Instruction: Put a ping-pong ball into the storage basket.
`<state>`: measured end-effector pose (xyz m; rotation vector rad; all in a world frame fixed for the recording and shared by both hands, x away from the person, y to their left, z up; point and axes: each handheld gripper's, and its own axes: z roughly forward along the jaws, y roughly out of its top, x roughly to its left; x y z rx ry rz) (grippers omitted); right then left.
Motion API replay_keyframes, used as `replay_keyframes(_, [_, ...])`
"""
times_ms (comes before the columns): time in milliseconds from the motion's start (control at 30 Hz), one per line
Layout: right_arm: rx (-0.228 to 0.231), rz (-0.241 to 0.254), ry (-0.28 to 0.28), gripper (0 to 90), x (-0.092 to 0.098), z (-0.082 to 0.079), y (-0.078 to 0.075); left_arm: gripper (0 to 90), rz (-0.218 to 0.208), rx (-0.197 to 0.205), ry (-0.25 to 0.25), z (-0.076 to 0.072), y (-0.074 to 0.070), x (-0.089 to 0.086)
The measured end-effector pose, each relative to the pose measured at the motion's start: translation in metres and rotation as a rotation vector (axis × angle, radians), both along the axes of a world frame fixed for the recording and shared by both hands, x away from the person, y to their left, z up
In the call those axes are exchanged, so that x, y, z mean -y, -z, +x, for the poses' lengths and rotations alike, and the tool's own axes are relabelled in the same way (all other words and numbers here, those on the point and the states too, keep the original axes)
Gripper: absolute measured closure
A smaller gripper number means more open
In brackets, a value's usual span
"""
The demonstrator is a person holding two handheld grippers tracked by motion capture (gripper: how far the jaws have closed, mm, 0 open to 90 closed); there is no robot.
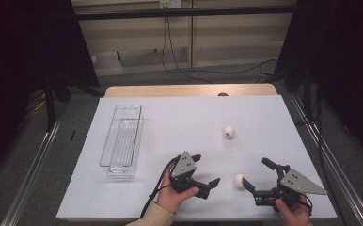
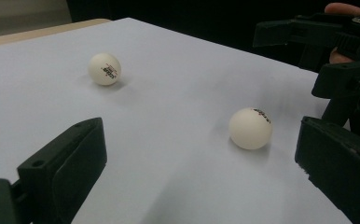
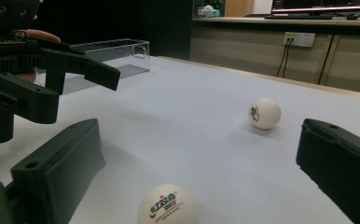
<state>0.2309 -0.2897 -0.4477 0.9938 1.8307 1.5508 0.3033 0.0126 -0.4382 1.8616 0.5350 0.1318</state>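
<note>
Both hands come in over the counter's near edge. Left tool [image 1: 207, 175] points right, jaws apart and empty; right tool [image 1: 257, 178] points left, jaws wide around the near ball [image 1: 239, 181], not touching. Far ball [image 1: 229, 132] sits mid-counter. Clear bin [image 1: 122, 140] lies lengthwise near the white counter's [image 1: 179, 122] left edge.

Left tool [image 2: 201, 172] jaws wide apart; near ball [image 2: 250, 128] between them, far ball [image 2: 105, 68] beyond.
</note>
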Motion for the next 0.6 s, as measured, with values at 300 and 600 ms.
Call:
replay_keyframes(300, [0.0, 0.001, 0.0, 0.0, 0.0, 0.0, 0.0, 2.0, 0.019, 0.001, 0.011, 0.0, 0.001, 0.006])
replay_keyframes(600, [0.0, 0.005, 0.002, 0.0, 0.0, 0.0, 0.0, 2.1, 0.03, -0.001, 0.021, -0.001, 0.001, 0.011])
